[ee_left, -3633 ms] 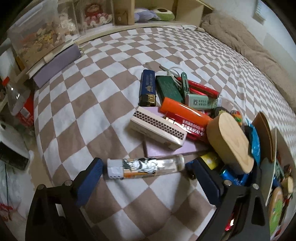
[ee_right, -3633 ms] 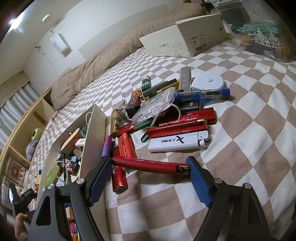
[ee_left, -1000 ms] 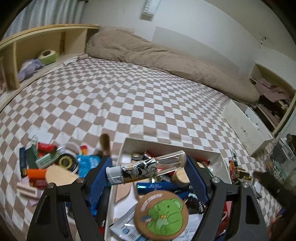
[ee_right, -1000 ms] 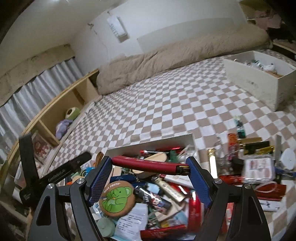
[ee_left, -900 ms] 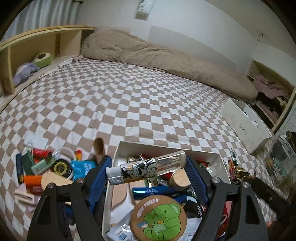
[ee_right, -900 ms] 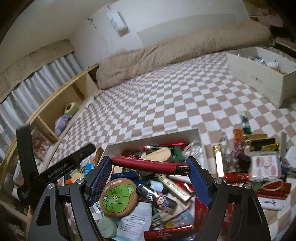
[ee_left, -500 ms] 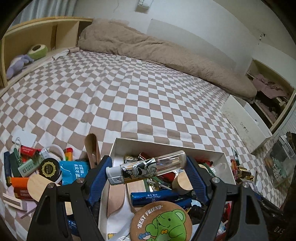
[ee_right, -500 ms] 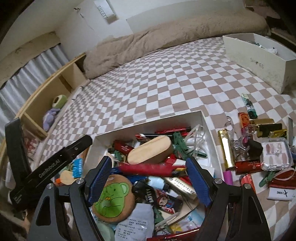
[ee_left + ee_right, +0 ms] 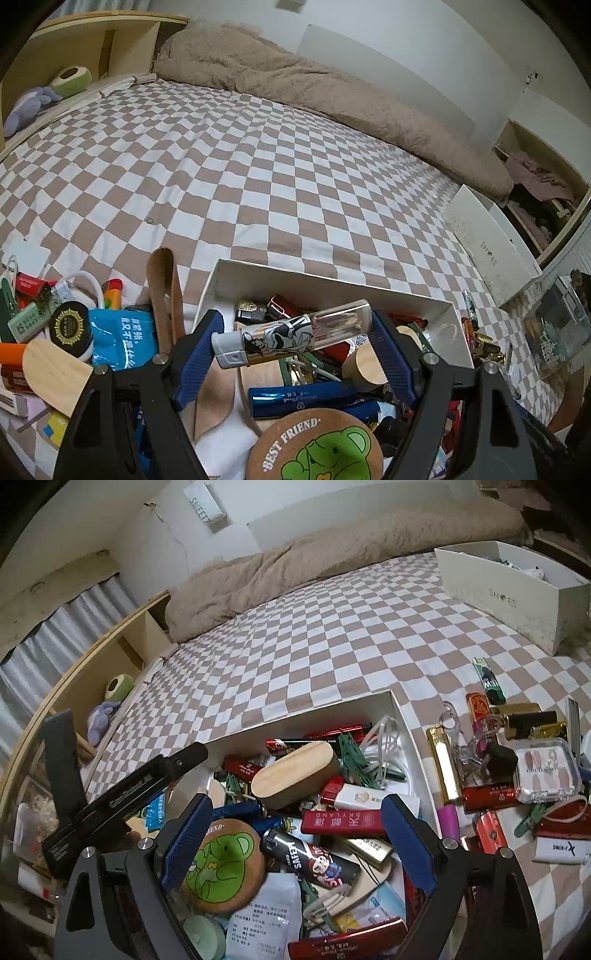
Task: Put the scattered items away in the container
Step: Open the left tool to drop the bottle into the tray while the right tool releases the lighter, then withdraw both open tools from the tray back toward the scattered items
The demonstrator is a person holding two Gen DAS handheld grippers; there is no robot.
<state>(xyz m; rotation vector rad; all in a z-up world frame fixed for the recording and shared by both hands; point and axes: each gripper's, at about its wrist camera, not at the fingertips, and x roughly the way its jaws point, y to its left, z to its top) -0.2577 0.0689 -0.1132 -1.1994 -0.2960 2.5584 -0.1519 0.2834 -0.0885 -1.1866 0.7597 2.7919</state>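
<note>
Clear-bodied lighter: clamped crosswise in left gripper, long axis 9-to-3, above white box.
Right gripper: opening, empty, over box contents.

Two matching hand-held grippers
Left hand-held gripper and right hand-held gripper: black frames, silver screws, ribbed blue finger pads.

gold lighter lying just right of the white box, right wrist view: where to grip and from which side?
Grip the gold lighter across its narrow width at mid-length, coming from above. It lies flat on the checked bedspread, long axis running away from the camera beside the white box wall. A clear clip crowds its right edge, so jaw room looks tight there. The right gripper, jaws opening and empty, seems nearest.
</note>
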